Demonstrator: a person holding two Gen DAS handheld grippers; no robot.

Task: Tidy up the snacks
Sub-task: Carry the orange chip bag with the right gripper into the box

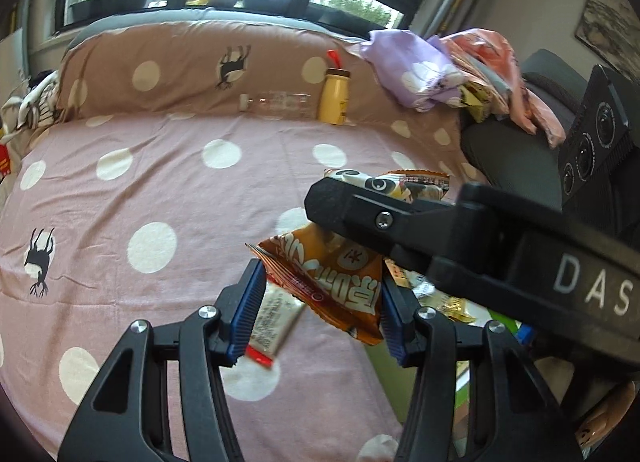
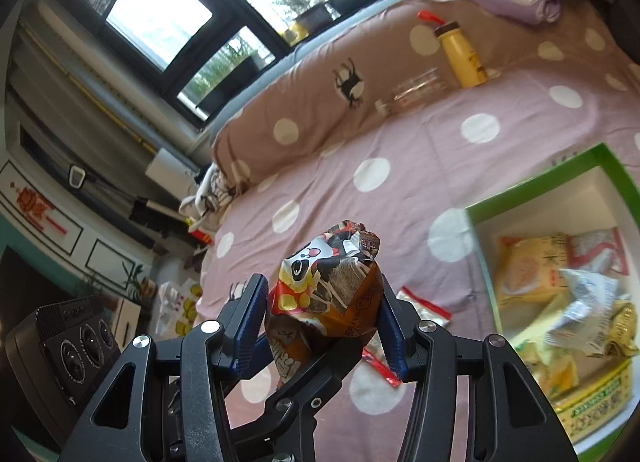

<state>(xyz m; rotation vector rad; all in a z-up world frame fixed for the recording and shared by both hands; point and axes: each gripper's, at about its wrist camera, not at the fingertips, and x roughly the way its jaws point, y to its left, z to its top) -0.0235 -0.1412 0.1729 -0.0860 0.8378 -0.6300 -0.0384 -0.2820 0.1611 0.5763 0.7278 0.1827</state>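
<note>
An orange-brown snack packet (image 1: 332, 282) with large pale lettering sits pinched between the blue pads of the left gripper (image 1: 320, 302), lifted clear of the bedsheet (image 1: 160, 189). The right gripper (image 2: 324, 314) clamps a second snack, a brown and yellow packet with a panda face (image 2: 324, 282), its crimped top sticking up past the fingertips; both sets of jaws are closed on their packets, neither spread wide. In the left wrist view the right gripper's black body (image 1: 460, 238) crosses the frame just above the orange packet, hiding part of the panda packet and the box behind it.

Beneath the left gripper a slim white stick sachet with red ends (image 1: 272, 322) lies flat on the sheet; the right wrist view shows it below and beside the right jaws. To the right of that sachet stands an open green-rimmed box (image 2: 540, 181) with a white interior, already holding several yellow, white and red-trimmed wrappers (image 2: 560, 290), blurred.

Farther back, a yellow bottle with a red cap (image 1: 334, 93) stands against the brown polka-dot bolster (image 1: 168, 73), with a clear plastic bottle (image 1: 280, 103) lying on its side just beside it. A crumpled lilac cloth (image 1: 416, 69) and a pink cloth heap lie at the far right
</note>
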